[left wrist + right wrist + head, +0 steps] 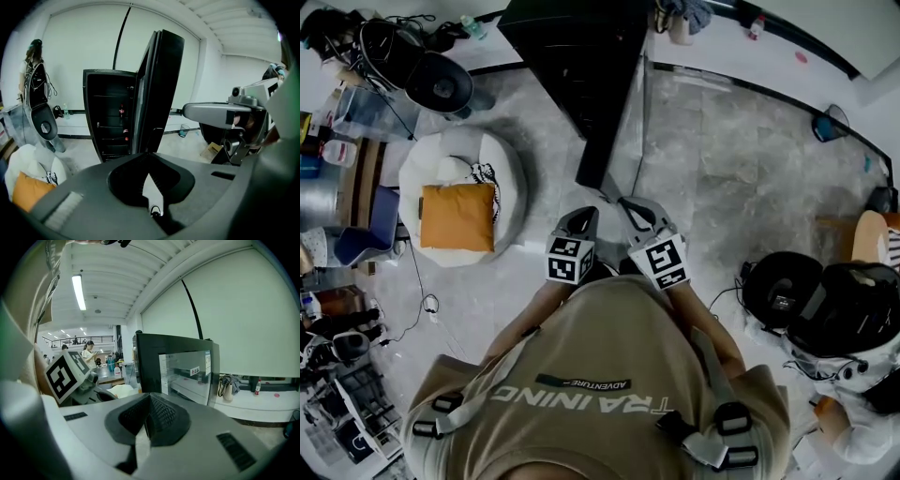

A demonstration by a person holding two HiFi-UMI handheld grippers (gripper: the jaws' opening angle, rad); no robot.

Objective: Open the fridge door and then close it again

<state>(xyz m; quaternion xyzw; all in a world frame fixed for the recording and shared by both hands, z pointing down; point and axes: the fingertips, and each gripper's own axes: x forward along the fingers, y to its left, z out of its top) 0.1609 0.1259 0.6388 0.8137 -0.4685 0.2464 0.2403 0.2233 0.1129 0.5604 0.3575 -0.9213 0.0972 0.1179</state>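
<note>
A tall black fridge (572, 37) stands at the top of the head view with its door (605, 122) swung wide open toward me. The left gripper view shows dark shelves (110, 117) with a few small items, and the door (161, 89) edge-on. In the right gripper view the door's glass front (180, 371) fills the middle. My left gripper (586, 214) (149, 154) and right gripper (630, 204) (149, 397) are held side by side near my chest, just short of the door's free edge. Both are shut and hold nothing.
A white beanbag (459, 216) with an orange cushion lies on the floor to the left. Black gear (436, 80) and cluttered shelves line the left side. Black helmets (825, 300) and cables lie at the right. A person (87, 352) stands far off.
</note>
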